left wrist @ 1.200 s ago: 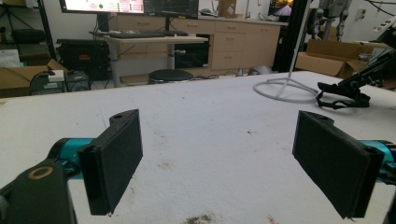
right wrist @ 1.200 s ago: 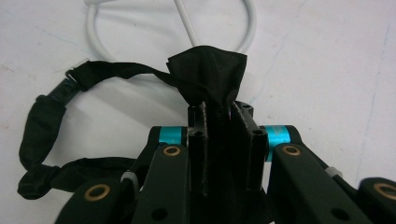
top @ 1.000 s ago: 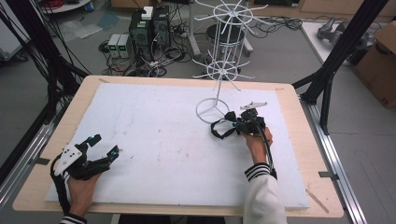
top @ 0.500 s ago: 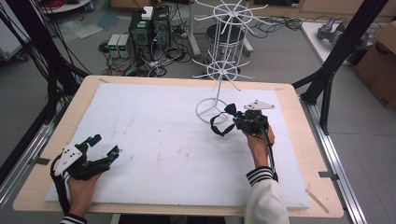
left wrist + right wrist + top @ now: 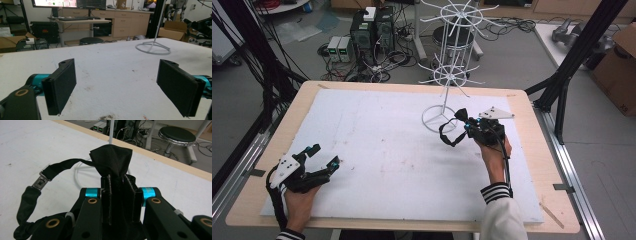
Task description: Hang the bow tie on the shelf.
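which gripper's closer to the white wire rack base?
Right. The right gripper, shut on a black strap, sits just beside the rack's ring base; the left gripper is open, far off at the table's near-left corner.

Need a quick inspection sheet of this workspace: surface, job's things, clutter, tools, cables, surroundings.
Surface: white mat on a wooden table, faintly stained.
Job's things: black strap with a metal buckle; white wire rack, its ring base on the mat.
Clutter: nothing seen.
Tools: right tool shut on the strap beside the rack's base; left tool open, holding nothing, low over the mat.
Cables: one trails from each tool.
Surroundings: electronics boxes and wiring on the floor, stool, cardboard box.
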A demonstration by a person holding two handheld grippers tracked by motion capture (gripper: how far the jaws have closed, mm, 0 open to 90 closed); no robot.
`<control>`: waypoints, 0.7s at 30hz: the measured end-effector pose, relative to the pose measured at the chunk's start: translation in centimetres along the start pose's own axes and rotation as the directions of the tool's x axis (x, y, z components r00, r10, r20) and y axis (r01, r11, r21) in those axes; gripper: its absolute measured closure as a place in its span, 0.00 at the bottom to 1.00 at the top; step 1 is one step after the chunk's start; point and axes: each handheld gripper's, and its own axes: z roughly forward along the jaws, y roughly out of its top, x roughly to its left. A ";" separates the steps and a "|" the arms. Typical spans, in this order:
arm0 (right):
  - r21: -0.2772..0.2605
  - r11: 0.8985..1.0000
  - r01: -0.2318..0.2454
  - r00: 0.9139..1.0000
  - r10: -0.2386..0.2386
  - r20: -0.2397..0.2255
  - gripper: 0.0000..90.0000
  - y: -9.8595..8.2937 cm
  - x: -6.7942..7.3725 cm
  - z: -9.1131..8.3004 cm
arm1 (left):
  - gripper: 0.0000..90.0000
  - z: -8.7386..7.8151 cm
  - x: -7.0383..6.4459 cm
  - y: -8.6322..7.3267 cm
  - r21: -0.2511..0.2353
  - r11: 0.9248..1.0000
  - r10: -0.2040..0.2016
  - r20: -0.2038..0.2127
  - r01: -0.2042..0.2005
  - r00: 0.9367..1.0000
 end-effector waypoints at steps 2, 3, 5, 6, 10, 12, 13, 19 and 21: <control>-0.020 1.000 0.000 1.000 0.000 0.002 0.86 0.1 0.0 -0.4 | 0.18 0.0 0.0 0.0 0.000 1.000 0.002 0.001 -0.002 1.000; -0.036 0.999 -0.004 1.000 0.004 -0.002 0.86 0.2 0.0 -0.7 | 0.18 0.0 0.0 0.0 0.000 1.000 0.002 0.001 -0.002 1.000; -0.066 0.998 -0.009 1.000 0.009 -0.006 0.86 0.3 0.0 -1.1 | 0.18 0.0 0.0 0.0 0.001 1.000 0.003 0.001 -0.003 1.000; -0.073 0.997 -0.010 1.000 0.009 -0.005 0.86 0.4 0.0 -1.2 | 0.18 0.0 0.0 0.0 0.001 1.000 0.003 0.001 -0.003 1.000; -0.107 0.994 -0.023 1.000 0.023 -0.004 0.86 0.4 -0.2 -1.8 | 0.18 0.0 0.0 0.0 0.001 1.000 0.001 0.001 -0.001 1.000; -0.132 0.991 -0.035 0.999 0.038 0.014 0.86 0.4 -0.5 -2.3 | 0.18 0.0 0.0 0.0 0.001 1.000 0.002 0.001 -0.002 1.000; -0.143 0.989 -0.044 0.999 0.047 0.022 0.86 0.4 -0.6 -2.6 | 0.18 0.0 0.0 0.0 0.002 1.000 0.002 0.000 -0.002 1.000; -0.225 0.973 -0.050 0.997 0.063 0.050 0.86 0.7 -0.8 -3.7 | 0.18 0.0 0.0 0.0 0.002 1.000 0.000 0.001 0.000 1.000; -0.248 0.968 -0.050 0.996 0.068 0.062 0.86 0.7 -0.8 -4.0 | 0.18 0.0 0.0 0.0 0.002 1.000 0.001 0.000 -0.001 1.000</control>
